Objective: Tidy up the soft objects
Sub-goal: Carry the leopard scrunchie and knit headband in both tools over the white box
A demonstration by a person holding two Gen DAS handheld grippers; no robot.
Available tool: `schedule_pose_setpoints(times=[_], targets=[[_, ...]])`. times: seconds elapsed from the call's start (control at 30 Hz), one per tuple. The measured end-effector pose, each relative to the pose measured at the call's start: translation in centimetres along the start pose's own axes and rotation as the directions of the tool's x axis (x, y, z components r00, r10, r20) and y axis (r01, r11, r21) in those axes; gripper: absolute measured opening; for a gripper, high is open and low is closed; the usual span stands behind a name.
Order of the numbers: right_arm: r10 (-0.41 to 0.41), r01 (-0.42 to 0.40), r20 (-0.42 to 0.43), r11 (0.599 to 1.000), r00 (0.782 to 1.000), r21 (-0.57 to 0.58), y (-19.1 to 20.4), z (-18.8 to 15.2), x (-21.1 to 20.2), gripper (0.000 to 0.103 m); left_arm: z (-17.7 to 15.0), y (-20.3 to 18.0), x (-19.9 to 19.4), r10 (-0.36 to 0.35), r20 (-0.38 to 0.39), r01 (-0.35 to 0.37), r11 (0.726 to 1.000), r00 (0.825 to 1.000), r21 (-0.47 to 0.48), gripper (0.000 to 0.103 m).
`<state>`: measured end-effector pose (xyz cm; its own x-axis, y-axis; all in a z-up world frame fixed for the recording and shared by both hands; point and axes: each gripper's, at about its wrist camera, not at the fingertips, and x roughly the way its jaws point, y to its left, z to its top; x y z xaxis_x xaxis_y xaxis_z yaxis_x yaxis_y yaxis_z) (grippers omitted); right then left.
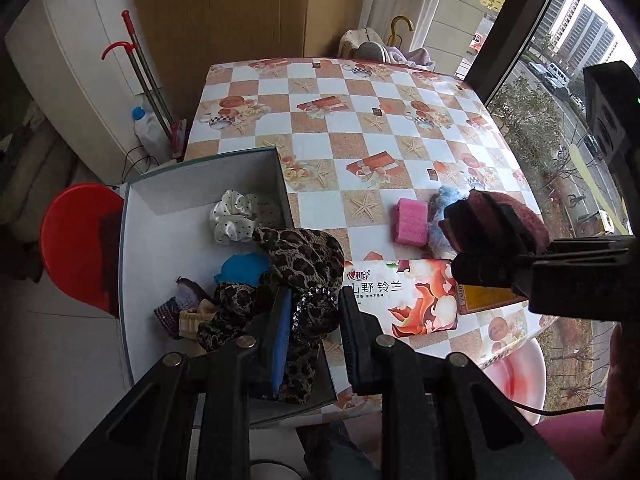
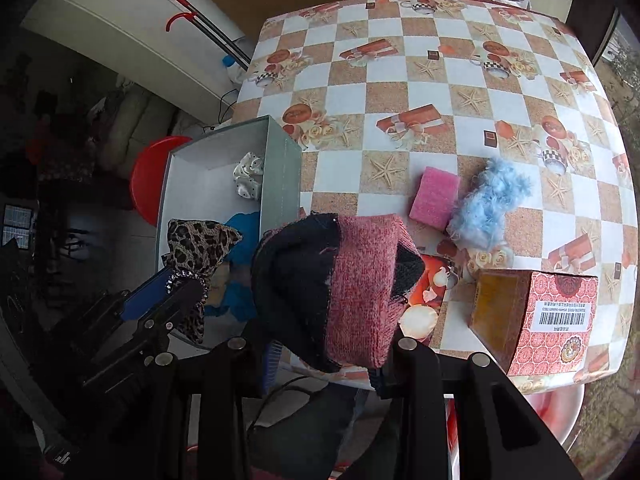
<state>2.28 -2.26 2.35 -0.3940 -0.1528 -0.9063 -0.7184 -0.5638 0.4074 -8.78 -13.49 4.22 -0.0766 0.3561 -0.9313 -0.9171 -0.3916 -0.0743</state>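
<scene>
A grey box (image 1: 200, 170) stands at the table's left edge and holds a white dotted scrunchie (image 1: 232, 216), a blue cloth (image 1: 240, 268) and other soft items. My left gripper (image 1: 312, 332) hangs over the box with a leopard-print cloth (image 1: 304, 256) between its fingers; the jaws look parted. It shows in the right wrist view (image 2: 176, 292). My right gripper (image 2: 328, 356) is shut on a pink and black knit hat (image 2: 352, 280), held above the table's front, also seen in the left wrist view (image 1: 500, 220). A pink sponge (image 2: 436, 196) and a fluffy blue piece (image 2: 488, 204) lie on the table.
A floral tissue pack (image 1: 404, 296) and a red patterned carton (image 2: 552, 320) sit near the table's front edge. A red stool (image 1: 76, 240) stands left of the box. The checkered tablecloth (image 2: 400, 92) covers the table behind. A window is at right.
</scene>
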Motion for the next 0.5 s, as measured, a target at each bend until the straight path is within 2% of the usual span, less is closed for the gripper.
schedule_pose_setpoints(times=[0.27,0.5], targets=[[-0.004,-0.003,-0.048,0.988,0.999,-0.153,5.1,0.0,1.9,0.036,-2.1,4.0,-0.7,0.048,-0.001,-0.048,0.990,0.999,-0.132,0.026],[-0.013,-0.003,-0.071,0.975,0.997,-0.221,7.5,0.1,2.8,0.036,-3.4,5.8,-0.9,0.077,-0.004,-0.077,0.980,0.997,-0.185,0.026]])
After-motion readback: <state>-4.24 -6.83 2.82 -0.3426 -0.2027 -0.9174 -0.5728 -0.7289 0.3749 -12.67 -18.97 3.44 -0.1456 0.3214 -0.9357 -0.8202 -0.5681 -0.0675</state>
